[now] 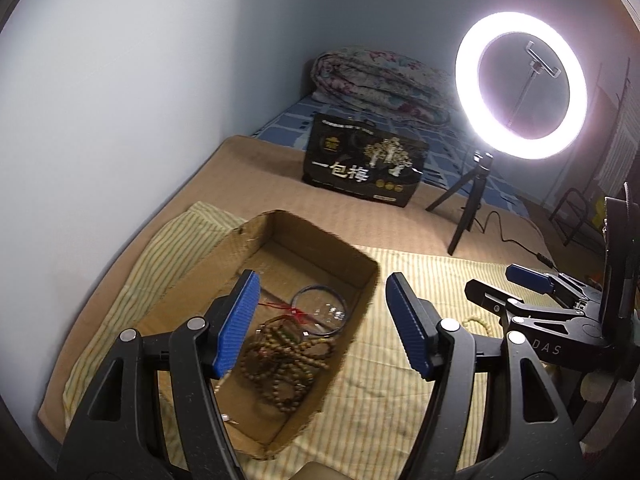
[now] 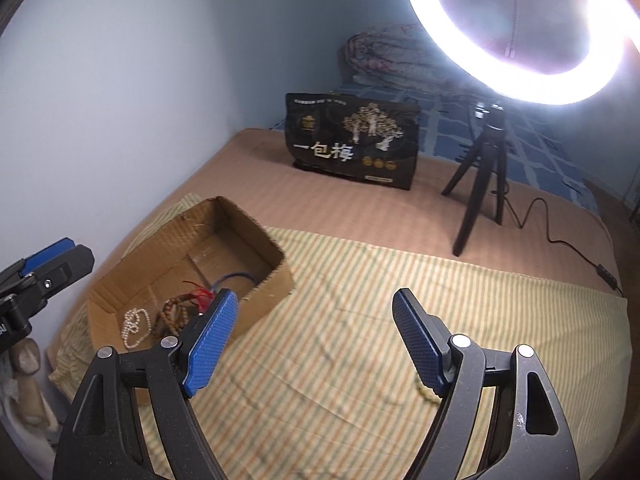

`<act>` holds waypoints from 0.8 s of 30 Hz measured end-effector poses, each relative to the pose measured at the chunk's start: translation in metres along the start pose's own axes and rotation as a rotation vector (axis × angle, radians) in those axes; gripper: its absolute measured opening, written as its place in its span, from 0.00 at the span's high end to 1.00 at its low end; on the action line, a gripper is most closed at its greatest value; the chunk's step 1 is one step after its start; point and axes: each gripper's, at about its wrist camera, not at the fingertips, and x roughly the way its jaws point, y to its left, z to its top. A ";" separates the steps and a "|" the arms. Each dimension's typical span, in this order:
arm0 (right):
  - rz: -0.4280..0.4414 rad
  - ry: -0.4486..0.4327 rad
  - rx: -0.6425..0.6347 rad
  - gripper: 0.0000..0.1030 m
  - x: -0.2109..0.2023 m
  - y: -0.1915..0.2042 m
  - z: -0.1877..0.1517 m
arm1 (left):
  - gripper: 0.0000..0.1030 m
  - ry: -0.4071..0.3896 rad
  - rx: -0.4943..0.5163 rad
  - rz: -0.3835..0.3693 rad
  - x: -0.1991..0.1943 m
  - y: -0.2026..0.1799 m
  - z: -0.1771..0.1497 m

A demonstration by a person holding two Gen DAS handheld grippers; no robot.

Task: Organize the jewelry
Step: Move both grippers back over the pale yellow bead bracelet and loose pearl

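Looking across the bed (image 2: 360, 208) from our two hand-held tools, we see its tan cover running back to a pale wall, with a blue patterned sheet (image 1: 304, 116) and a folded floral quilt (image 1: 380, 80) at the far end. Nearer to us lies a green-and-cream striped cloth (image 2: 400, 300). A lit ring light (image 1: 520, 84) stands on a small black tripod (image 1: 464, 208) to the right of the cloth's far edge, its cable trailing off to the right. A black snack bag (image 2: 352, 144) with gold trees printed on it stands upright on the tan cover, left of the tripod.

On the left part of the striped cloth sits an open cardboard box (image 1: 224, 248). Inside it we find the jewelry: a tangle of brown wooden bead strands (image 1: 280, 356) toward the near end, a thin dark bangle (image 1: 320, 310) beyond them, a bit of red cord (image 1: 280, 308) between, and a white pearl strand (image 2: 134, 326) next to the brown beads.

Our left gripper (image 1: 316, 324) hangs over the box's near right side, fingers spread apart with nothing clamped. Our right gripper (image 2: 316, 344) hovers over bare striped cloth to the right of the box, likewise spread and empty. A small strand of pale beads (image 2: 424, 390) lies on the cloth, partly hidden behind its right finger.
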 end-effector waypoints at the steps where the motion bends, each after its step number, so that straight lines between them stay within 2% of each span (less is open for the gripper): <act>1: -0.003 -0.002 0.001 0.23 -0.001 -0.003 0.000 | 0.35 0.000 0.007 -0.005 0.001 -0.004 0.000; 12: -0.056 -0.037 0.000 0.23 -0.013 -0.057 -0.016 | 0.35 0.024 0.075 -0.077 0.014 -0.050 -0.002; 24: -0.078 0.111 0.031 0.23 0.012 -0.123 -0.046 | 0.35 0.108 0.166 -0.109 0.049 -0.090 -0.019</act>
